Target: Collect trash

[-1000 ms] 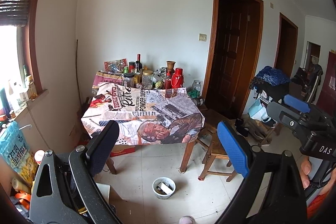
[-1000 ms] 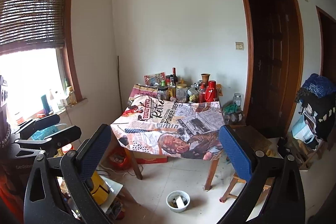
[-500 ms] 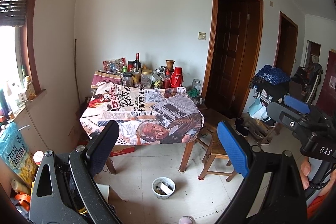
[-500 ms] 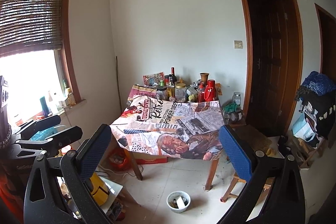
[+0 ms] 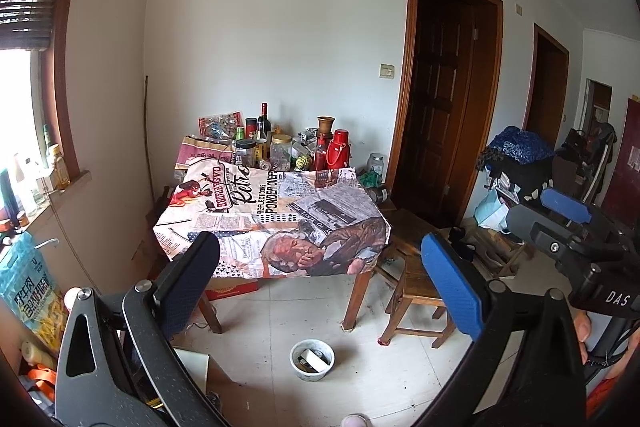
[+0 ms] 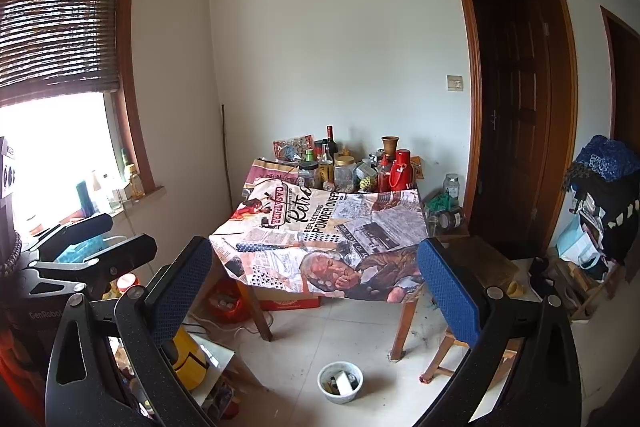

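A small white bin [image 5: 312, 360] with scraps inside stands on the tiled floor in front of the table; it also shows in the right wrist view [image 6: 340, 382]. The table [image 5: 224, 227] wears a newspaper-print cloth [image 6: 320, 239] with bottles and jars [image 5: 280, 151] crowded at its far end. My left gripper [image 5: 320, 283] is open and empty, held well back from the table. My right gripper [image 6: 316, 283] is open and empty too, beside the left one. No loose trash is clear on the cloth.
A wooden stool [image 5: 416, 291] stands at the table's right corner. Dark wooden doors [image 5: 444, 115] are at the right. A windowsill with bottles [image 6: 116, 187] is at the left. Clutter and bags [image 5: 516, 179] pile at the far right. A yellow object [image 6: 190, 359] sits low left.
Both views have shifted slightly, with the table and bin sitting a little nearer and more to the left. Both grippers stay open and empty.
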Demonstrator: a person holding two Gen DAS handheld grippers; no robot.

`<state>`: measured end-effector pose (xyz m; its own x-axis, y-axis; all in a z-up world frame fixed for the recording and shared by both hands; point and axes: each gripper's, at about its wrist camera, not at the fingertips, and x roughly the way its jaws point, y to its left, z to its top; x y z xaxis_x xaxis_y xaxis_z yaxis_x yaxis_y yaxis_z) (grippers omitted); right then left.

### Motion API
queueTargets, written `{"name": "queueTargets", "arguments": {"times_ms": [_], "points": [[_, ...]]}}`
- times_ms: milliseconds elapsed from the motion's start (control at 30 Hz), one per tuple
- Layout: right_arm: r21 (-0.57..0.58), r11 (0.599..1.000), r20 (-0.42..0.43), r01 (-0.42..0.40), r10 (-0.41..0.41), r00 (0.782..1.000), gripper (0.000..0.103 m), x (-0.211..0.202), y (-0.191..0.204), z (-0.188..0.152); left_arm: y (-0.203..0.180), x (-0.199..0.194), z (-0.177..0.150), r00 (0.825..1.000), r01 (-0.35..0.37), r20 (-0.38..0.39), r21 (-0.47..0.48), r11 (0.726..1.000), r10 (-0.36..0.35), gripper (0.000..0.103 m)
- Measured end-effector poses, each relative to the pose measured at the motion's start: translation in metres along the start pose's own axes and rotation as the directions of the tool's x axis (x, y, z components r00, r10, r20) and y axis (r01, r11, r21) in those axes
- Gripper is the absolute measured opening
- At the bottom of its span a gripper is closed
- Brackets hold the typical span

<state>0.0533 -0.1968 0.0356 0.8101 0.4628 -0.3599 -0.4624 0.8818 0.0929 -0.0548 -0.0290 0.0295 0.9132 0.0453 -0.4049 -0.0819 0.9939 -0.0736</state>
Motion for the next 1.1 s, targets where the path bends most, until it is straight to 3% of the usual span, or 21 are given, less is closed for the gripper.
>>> {"name": "queueTargets", "arguments": {"times_ms": [1100], "points": [[-0.018,0.999,-0.008,0.029,-0.029,1.000,0.102,0.0057,0.0035,0.0064,0.0079,0.0038,-0.0012,0.999,0.034,-0.027,-0.051,0.998,-0.035,0.102]]}}
